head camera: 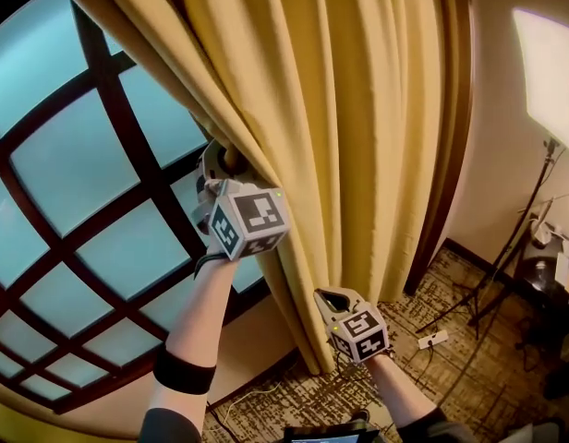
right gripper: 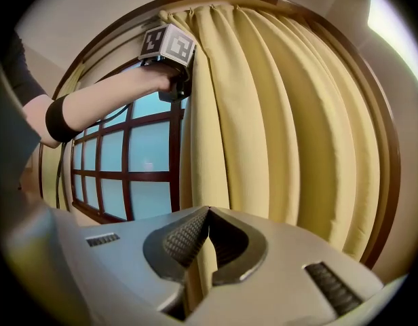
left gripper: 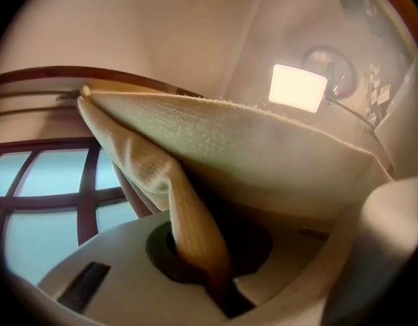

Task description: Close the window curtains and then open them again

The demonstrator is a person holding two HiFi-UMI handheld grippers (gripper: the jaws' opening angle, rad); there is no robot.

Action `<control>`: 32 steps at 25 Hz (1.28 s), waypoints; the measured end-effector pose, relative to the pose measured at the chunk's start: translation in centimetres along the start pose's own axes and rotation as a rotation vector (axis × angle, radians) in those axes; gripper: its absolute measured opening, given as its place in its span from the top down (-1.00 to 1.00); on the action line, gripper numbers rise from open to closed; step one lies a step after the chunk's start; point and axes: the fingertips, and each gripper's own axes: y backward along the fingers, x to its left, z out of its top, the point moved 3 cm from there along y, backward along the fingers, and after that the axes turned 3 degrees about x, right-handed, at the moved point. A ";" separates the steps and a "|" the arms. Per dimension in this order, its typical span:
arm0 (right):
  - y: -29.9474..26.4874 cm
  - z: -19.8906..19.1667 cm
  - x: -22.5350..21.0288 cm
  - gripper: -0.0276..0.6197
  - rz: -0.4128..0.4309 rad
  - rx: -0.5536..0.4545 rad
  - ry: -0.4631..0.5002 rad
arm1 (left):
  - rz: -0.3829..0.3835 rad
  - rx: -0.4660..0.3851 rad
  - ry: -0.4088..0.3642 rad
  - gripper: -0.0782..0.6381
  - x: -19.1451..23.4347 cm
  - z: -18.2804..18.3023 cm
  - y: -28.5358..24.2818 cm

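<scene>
Well, the yellow curtain [head camera: 358, 109] hangs bunched in deep folds at the right side of the window [head camera: 72, 164], against the dark wooden frame [head camera: 458, 137]. Nearly all the frosted panes and their brown grid of bars stand uncovered. My left tool [head camera: 225, 161] is raised to the curtain's leading edge, its jaws pressed together on a fold of the cloth. In the left gripper view the fabric runs down into the closed slot. My right tool [head camera: 329, 297] sits lower on the same edge, near the hem, pinching a narrow strip of curtain between its ribbed pads. Each tool carries a marker cube [head camera: 250, 218] printed with black-and-white square patterns, codes rather than words. Off to the right a bright lamp panel [head camera: 550, 67] stands on a tripod [head camera: 532, 206] over patterned carpet [head camera: 469, 377].
</scene>
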 end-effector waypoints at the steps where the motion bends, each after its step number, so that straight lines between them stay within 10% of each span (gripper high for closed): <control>1: 0.2 0.2 -0.7 0.87 0.005 -0.001 0.001 | 0.005 -0.002 -0.011 0.78 -0.5 0.4 -0.8; 24: 1.9 0.4 -13.5 0.87 -0.046 -0.011 -0.015 | -0.026 -0.086 -0.091 0.78 -8.9 7.6 -11.8; 32: 0.3 6.2 -15.6 0.87 -0.134 -0.051 0.064 | -0.062 -0.156 -0.092 0.78 -8.2 10.1 -13.8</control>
